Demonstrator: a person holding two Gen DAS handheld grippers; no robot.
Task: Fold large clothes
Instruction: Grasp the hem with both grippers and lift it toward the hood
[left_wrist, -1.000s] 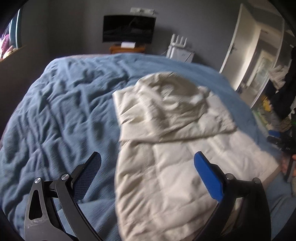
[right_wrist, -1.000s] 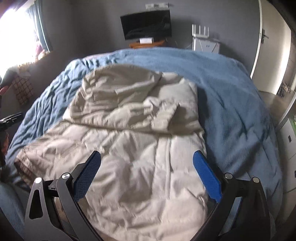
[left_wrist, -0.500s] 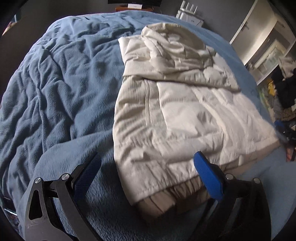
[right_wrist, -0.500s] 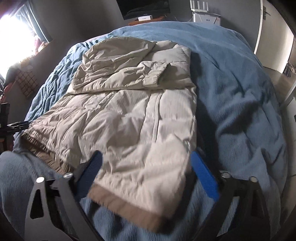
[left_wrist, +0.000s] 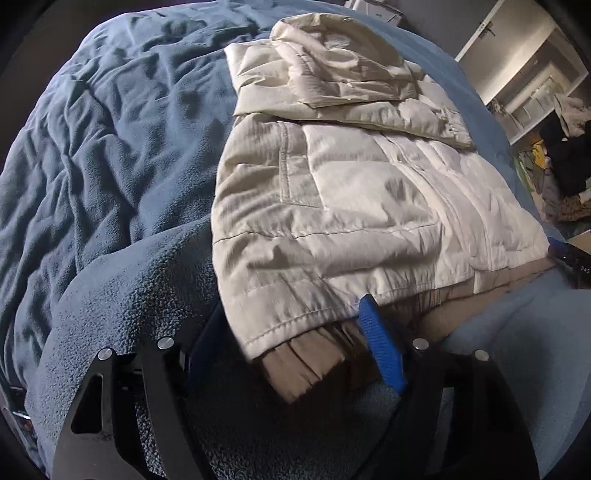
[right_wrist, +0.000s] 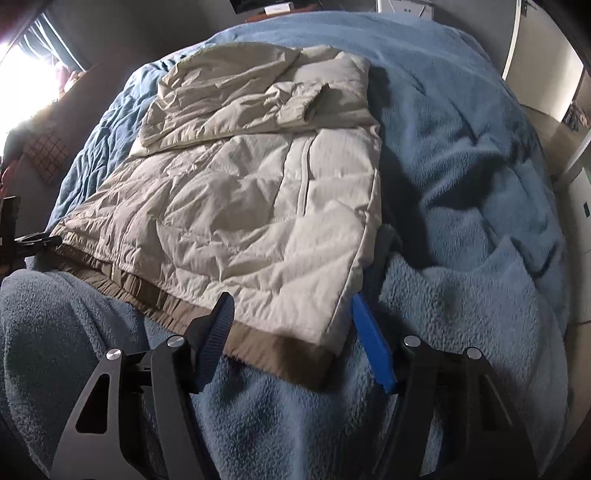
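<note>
Closing on the hem corners: left gripper (left_wrist: 291, 332) and right gripper (right_wrist: 291, 332) are set at opp. ends of the jacket (left_wrist: 351, 192) bottom edge, pads not yet pinching, prob. for a lengthwise fold. Jacket lies flat on blue blanket (right_wrist: 461, 184), sleeves already tucked in.

Jacket (right_wrist: 258, 192) hem corner between closing fingers (right_wrist: 371, 343)

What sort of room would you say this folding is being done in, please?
Most likely a bedroom in a home: a jacket lies on a bed covered by a blue fleece blanket, with a door and cluttered shelves beyond.
</note>
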